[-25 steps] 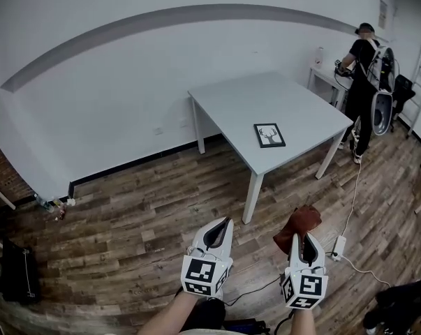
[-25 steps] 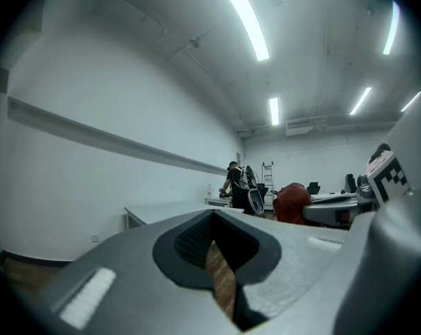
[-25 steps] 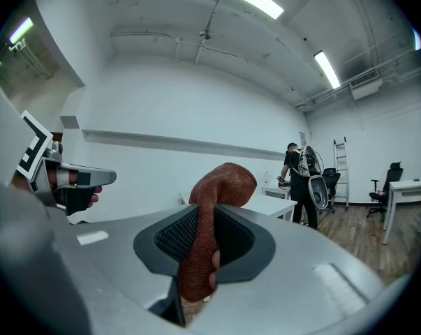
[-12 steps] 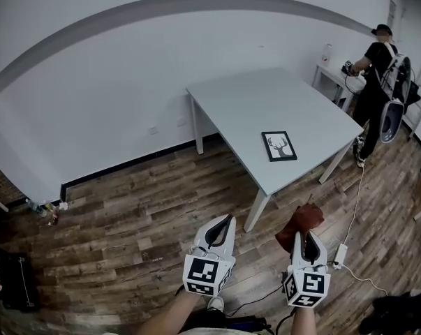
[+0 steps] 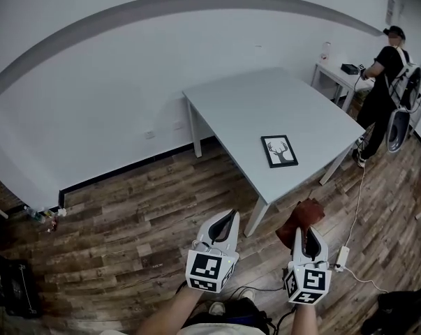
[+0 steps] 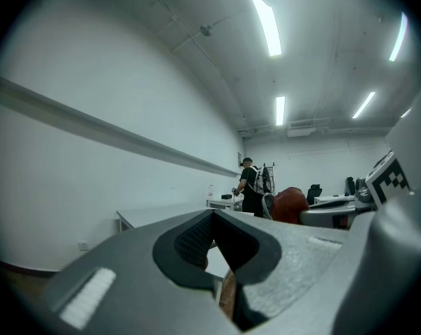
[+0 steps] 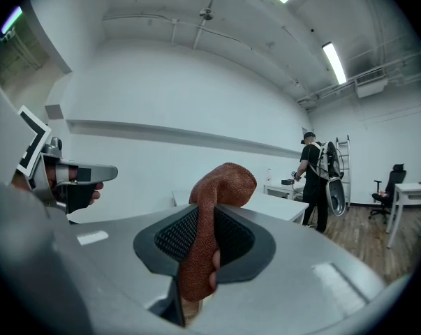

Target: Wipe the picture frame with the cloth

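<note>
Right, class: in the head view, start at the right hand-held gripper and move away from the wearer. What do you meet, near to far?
Right hand-held gripper → brown cloth clamped in it → grey table, near corner → picture frame → person standing beyond the table.

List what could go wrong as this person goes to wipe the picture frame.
The picture frame lies loose on the table; wiping with the cloth alone may slide it along. The cable on the floor beside the table leg could trip the person.
</note>
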`<state>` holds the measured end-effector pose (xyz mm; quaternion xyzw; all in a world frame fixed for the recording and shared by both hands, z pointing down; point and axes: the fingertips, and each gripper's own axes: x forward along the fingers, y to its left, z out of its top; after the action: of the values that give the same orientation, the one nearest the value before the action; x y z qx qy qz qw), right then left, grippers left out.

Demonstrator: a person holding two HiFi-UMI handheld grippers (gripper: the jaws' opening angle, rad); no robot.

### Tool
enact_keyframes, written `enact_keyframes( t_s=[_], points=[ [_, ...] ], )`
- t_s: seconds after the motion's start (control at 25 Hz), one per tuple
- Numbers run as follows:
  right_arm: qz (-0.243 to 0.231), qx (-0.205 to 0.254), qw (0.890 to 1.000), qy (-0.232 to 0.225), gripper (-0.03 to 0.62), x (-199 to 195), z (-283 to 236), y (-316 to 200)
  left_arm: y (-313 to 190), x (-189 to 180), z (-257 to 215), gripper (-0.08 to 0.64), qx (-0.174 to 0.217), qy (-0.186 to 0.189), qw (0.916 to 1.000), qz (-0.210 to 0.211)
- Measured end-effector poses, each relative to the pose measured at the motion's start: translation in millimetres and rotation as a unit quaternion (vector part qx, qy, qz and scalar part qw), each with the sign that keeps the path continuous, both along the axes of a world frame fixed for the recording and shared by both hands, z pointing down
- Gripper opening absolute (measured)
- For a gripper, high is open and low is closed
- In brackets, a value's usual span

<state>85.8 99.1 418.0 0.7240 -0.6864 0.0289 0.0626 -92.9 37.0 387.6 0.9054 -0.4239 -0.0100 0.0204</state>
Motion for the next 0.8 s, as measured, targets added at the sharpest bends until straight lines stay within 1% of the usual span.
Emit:
enact_keyframes(
  t_s=[0.24, 0.52, 0.8],
  points=[
    [-0.01, -0.003, 1.0, -0.006, 0.095, 17.2, 10.1, -42.7, -37.3, 18.3, 10.6, 0.0, -0.002, -0.008, 0.9999, -0.009],
    [-0.031, -0.009, 0.999, -0.015, 0.095, 65.8, 17.9, -101.3, -91.2, 70.3, 7.8, 0.0, 0.004, -0.022, 0.9995, -0.023],
    [-0.048, -0.017, 0.998, -0.026, 0.095, 112.8, 24.0, -154.6, -142.1, 114.0, 11.8, 0.001, 0.004, -0.038, 0.9985, -0.039]
  ],
)
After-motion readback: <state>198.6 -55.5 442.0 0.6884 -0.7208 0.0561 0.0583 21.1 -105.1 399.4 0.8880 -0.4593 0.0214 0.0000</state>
